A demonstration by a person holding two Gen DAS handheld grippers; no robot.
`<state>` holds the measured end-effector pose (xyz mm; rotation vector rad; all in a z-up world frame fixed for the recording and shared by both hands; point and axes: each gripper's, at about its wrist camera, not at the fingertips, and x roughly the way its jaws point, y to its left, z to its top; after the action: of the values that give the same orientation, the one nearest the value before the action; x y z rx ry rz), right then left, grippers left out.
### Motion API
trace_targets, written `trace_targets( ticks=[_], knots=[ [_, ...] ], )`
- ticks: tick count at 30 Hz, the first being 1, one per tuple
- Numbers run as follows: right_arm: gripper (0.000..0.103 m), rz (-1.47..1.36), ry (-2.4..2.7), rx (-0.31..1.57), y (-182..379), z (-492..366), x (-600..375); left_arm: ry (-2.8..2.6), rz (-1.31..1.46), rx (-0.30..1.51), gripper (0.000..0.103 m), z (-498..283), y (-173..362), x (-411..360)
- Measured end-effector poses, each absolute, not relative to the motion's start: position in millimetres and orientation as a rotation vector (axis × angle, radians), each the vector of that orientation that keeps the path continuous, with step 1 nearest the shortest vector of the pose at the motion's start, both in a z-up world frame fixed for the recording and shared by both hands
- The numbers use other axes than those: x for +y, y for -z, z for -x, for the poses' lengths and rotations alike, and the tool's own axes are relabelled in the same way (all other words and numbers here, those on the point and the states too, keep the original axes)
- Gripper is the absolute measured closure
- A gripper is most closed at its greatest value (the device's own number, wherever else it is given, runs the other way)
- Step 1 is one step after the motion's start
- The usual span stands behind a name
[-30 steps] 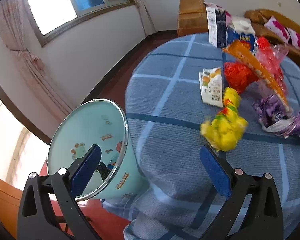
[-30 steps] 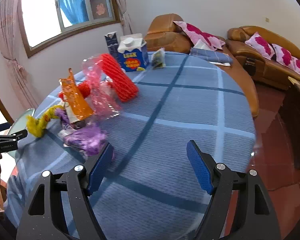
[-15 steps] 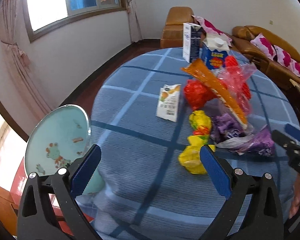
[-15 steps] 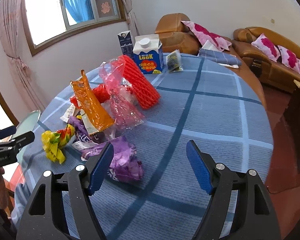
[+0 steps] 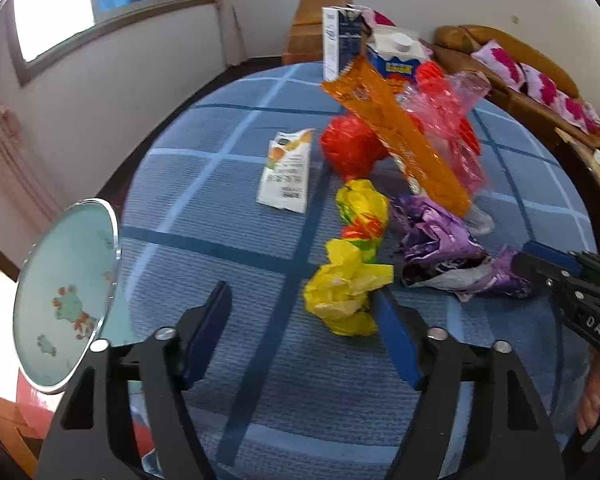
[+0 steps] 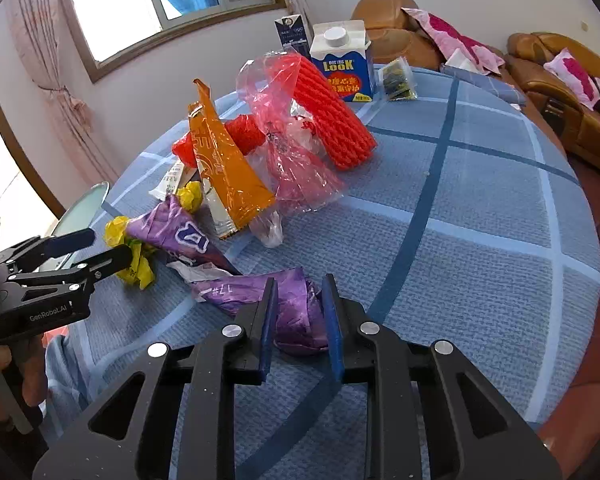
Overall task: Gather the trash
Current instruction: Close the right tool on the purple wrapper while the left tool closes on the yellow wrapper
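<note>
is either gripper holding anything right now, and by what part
The right gripper is shut on the purple wrapper, pinching its crumpled near end. The left gripper is open and holds nothing; the yellow wrapper lies just ahead of it.

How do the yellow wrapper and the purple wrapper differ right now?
The purple wrapper is pinched in the right claw; the yellow wrapper lies free, just ahead of the open left claw. Purple lies flatter; yellow is bunched and twisted. Both are crumpled, on the blue cloth.

Cartons (image 6: pixel 342 62) stand behind the wrappers (image 6: pixel 228 160) on the table (image 6: pixel 480 208).
</note>
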<state>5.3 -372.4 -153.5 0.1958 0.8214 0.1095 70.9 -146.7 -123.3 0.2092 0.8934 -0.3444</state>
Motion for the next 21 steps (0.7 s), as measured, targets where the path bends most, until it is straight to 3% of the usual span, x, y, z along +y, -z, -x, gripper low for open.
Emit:
trace_targets(
  ticks=[2, 4, 5, 7, 10, 12, 17, 21],
  knots=[
    [0.079, -0.193, -0.112, 0.826, 153.3, -5.7, -371.8, 0.413, -0.191, 0.915, 0.073, -70.5, 124.7, -149.3],
    [0.065, -0.198, -0.096, 0.823, 154.3, -4.9, -372.8, 0.423, -0.21, 0.905, 0.077, -68.1, 122.6, -152.5],
    [0.053, -0.204, -0.091, 0.825, 155.8, -4.3, -373.9, 0.43, -0.214, 0.903, 0.079, -67.7, 121.3, -152.1],
    [0.053, -0.191, -0.099, 0.818, 156.2, -1.5, -372.4, 0.433, -0.212, 0.905, 0.08, -68.5, 120.6, -149.7],
    [0.061, -0.183, -0.105, 0.818, 156.6, -0.6, -370.4, 0.424, -0.21, 0.901, 0.081, -70.7, 117.8, -140.2],
    [0.075, -0.181, -0.126, 0.817, 157.2, -0.6, -367.4, 0.413, -0.215, 0.895, 0.082, -71.4, 115.4, -133.6],
    [0.081, -0.177, -0.138, 0.814, 156.8, -1.0, -363.0, 0.4, -0.229, 0.885, 0.082, -70.4, 112.6, -125.9],
    [0.093, -0.17, -0.136, 0.808, 156.9, 0.8, -362.5, 0.399, -0.232, 0.879, 0.083, -68.8, 111.3, -123.3]
  ],
)
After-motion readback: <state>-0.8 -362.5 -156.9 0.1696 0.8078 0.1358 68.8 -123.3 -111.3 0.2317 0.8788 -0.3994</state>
